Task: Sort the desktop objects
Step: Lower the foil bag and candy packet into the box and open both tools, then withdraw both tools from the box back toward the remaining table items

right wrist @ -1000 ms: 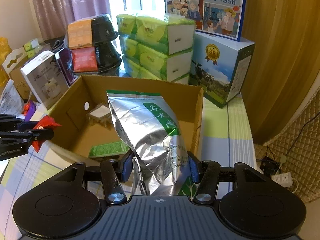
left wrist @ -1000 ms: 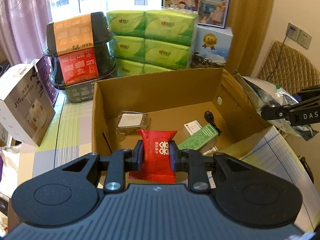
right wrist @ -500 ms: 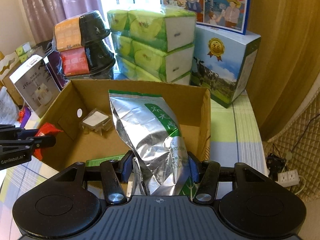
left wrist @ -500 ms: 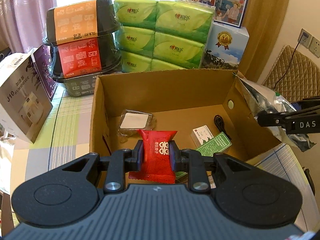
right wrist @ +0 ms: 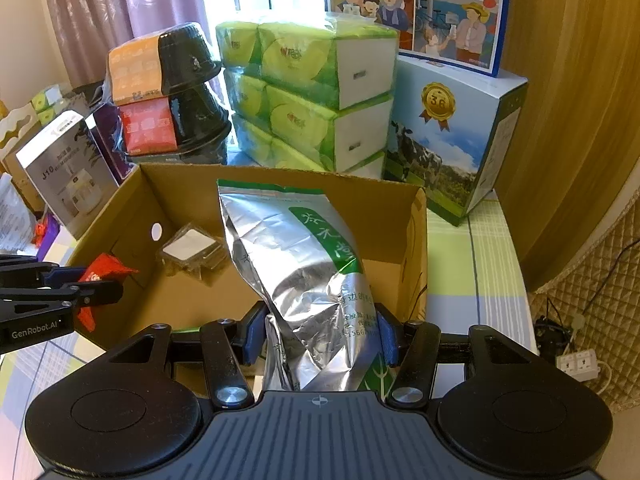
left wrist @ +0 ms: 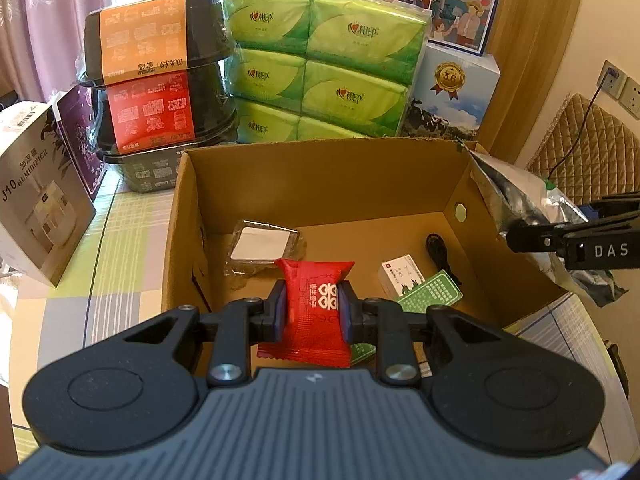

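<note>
Red snack packet (left wrist: 316, 308) upright, pinched at its waist between both pads of the left gripper (left wrist: 313, 309), held over the near rim of the cardboard box (left wrist: 320, 176). Silver foil bag (right wrist: 304, 280) clamped low between the right gripper (right wrist: 316, 338) pads, top leaning into the box by its right wall. Inside on the floor: clear plastic case (left wrist: 264, 244), small white box (left wrist: 400, 274), green card (left wrist: 430, 292), black cable (left wrist: 438, 248).
</note>
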`<state>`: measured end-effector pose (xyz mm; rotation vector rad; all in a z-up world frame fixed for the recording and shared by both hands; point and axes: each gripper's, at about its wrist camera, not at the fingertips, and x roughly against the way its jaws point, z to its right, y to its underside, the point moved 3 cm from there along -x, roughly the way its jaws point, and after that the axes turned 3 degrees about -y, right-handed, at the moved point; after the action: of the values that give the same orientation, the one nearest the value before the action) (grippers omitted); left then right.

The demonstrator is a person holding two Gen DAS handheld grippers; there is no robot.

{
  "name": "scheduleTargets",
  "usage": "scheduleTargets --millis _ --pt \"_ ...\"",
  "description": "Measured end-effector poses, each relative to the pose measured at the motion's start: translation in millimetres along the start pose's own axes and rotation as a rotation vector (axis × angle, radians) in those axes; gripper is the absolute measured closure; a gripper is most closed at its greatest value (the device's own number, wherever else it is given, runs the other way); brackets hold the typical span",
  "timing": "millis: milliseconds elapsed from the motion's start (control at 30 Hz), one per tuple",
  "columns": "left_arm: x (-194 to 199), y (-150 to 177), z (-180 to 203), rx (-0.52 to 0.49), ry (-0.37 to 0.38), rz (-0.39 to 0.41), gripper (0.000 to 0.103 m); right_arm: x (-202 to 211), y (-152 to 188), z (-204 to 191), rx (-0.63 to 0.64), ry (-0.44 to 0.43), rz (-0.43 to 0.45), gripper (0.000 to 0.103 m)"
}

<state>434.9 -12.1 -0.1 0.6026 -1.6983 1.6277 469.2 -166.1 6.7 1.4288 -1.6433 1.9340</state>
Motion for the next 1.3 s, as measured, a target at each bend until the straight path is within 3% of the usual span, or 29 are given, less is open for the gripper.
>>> scheduleTargets --millis 267,333,400,467,867,1300 --pt "-3 -5 -4 0.039 0.011 0.008 0.08 -2 -1 -2 0.006 0.005 0.021 0.051" --pt "-4 -6 -5 0.054 0.026 -0.001 0.06 -1 -3 -3 0.01 -0.026 0.048 0.05" --pt "-1 -5 -5 0.05 0.03 0.014 0.055 1 -5 -4 0.016 -0.046 0.074 0.047" --pt "0 -3 -5 0.046 0.03 0.018 0.055 6 -7 -6 0.029 -0.044 0.101 0.041" --pt "19 9 -6 0.048 0.04 0.03 0.055 20 7 0 0.019 -0.041 0.114 0.036" --pt "73 39 -6 0.031 0.035 0.05 0.039 72 34 -8 0.082 -0.039 0.139 0.026"
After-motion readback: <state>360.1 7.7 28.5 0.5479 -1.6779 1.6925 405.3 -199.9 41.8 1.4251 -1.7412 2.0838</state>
